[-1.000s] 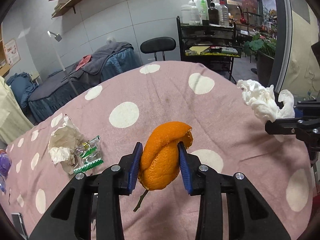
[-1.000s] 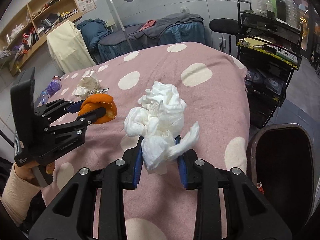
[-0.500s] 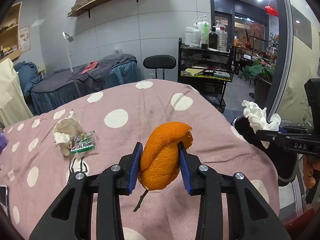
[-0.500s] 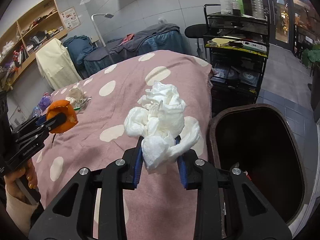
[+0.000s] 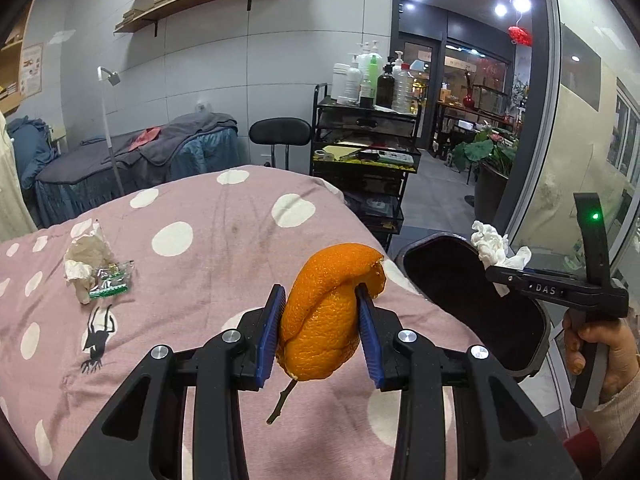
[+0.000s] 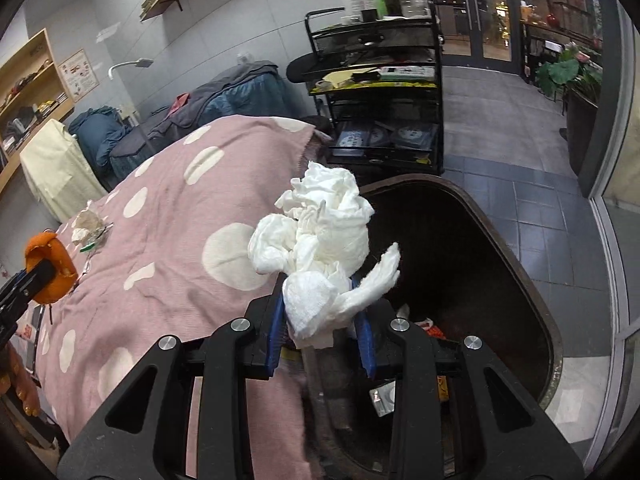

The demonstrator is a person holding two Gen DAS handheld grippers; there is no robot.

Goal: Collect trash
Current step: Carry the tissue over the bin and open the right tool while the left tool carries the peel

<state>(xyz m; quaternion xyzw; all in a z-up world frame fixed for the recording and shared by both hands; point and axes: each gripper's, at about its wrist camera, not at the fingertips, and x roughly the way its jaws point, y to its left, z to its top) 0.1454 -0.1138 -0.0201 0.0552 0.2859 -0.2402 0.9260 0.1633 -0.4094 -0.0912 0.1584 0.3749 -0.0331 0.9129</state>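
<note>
carry-to-bin step: right tool (image 6: 323, 336) clamps tissue wad (image 6: 320, 236) over the bin (image 6: 532, 280), left tool (image 5: 320, 332) pinches orange peel (image 5: 326, 312) with bin at 2 o'clock; next, release tissue into it.

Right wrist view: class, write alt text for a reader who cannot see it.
The right gripper clamps a crumpled white tissue over the rim of a dark bin beside a pink polka-dot bed cover. At far left, the left gripper holds orange peel.

one orange peel (image 5: 324, 312), two tissue wads (image 6: 320, 240), one bin (image 6: 500, 260)
</note>
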